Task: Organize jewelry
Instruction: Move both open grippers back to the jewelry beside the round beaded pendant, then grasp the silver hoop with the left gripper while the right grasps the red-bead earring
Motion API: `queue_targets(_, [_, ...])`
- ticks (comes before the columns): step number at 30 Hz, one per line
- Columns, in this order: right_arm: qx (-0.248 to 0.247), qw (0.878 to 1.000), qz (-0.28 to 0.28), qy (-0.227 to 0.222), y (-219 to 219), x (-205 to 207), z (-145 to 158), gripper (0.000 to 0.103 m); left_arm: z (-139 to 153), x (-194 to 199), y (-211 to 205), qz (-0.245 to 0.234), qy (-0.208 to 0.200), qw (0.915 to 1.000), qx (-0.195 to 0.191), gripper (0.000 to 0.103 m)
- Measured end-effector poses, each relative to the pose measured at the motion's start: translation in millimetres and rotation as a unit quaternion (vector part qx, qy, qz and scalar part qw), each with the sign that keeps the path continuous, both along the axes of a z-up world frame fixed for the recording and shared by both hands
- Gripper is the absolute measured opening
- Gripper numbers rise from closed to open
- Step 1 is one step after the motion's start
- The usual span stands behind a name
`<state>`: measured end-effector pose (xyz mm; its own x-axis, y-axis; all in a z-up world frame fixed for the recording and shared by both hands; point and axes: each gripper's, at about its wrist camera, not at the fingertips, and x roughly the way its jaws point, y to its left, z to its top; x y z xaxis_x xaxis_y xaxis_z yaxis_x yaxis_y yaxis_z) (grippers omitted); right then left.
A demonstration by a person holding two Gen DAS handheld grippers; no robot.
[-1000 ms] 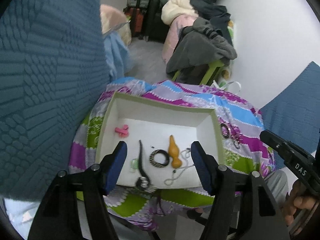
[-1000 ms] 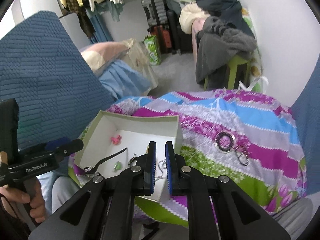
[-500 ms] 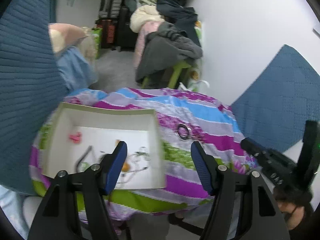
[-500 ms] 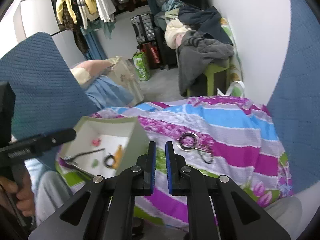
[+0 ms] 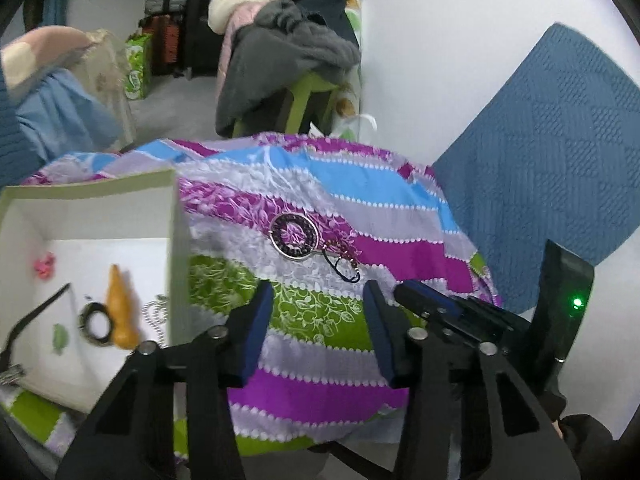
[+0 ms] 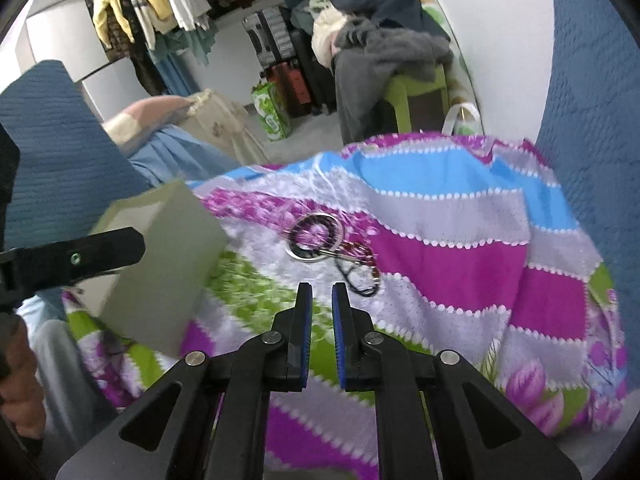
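A dark beaded bracelet coiled inside a silver ring (image 5: 294,236) (image 6: 316,236) lies on the striped cloth (image 5: 352,364), with a red-beaded string and dark cord (image 5: 344,266) (image 6: 360,266) beside it. My left gripper (image 5: 318,292) hovers just short of them; its jaws are closing with nothing between them. My right gripper (image 6: 322,290) is shut and empty, a little short of the cord; its tip also shows as the right gripper (image 5: 402,291) beside the left one. To the left stands the white box (image 5: 175,216) (image 6: 168,264) with an orange piece (image 5: 120,308), a black ring (image 5: 96,322), a pink clip (image 5: 45,265) and a silver chain (image 5: 154,316).
A blue quilted cushion (image 5: 540,200) leans on the white wall at right, and another blue cushion (image 6: 52,152) rises at left. Behind the cloth are a green stool heaped with grey clothes (image 5: 280,60), suitcases and hanging garments. A hand (image 6: 20,392) holds the left gripper.
Both views have swung right, from over the box to the bracelet on the cloth. The left jaws stand narrower than before. The right gripper has dropped closer to the cloth, still shut.
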<state>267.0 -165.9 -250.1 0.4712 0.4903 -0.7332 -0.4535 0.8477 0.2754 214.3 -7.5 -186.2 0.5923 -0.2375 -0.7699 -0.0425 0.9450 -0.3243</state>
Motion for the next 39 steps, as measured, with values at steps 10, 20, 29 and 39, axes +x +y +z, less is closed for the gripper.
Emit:
queue_targets(10, [-0.031,0.999,0.014,0.033,12,60,-49,0.011,-63,53,-1,0.028,0.046,0.9985,0.008,0.032])
queue_targets(20, [-0.115,0.992,0.053,-0.008,34,59,-59,0.011,-90,77,0,0.045,0.06,0.9965,0.038,0.027])
queue_targets(29, [-0.075,0.997,0.014,0.027,10,71,-49,0.005,-97,97,-3,0.04,0.066,0.9945,0.07,0.017])
queue_targets(39, [-0.052,0.998,-0.01,0.039,-3,71,-41,0.005,-105,110,-1,0.058,0.071,0.9919,0.088,0.013])
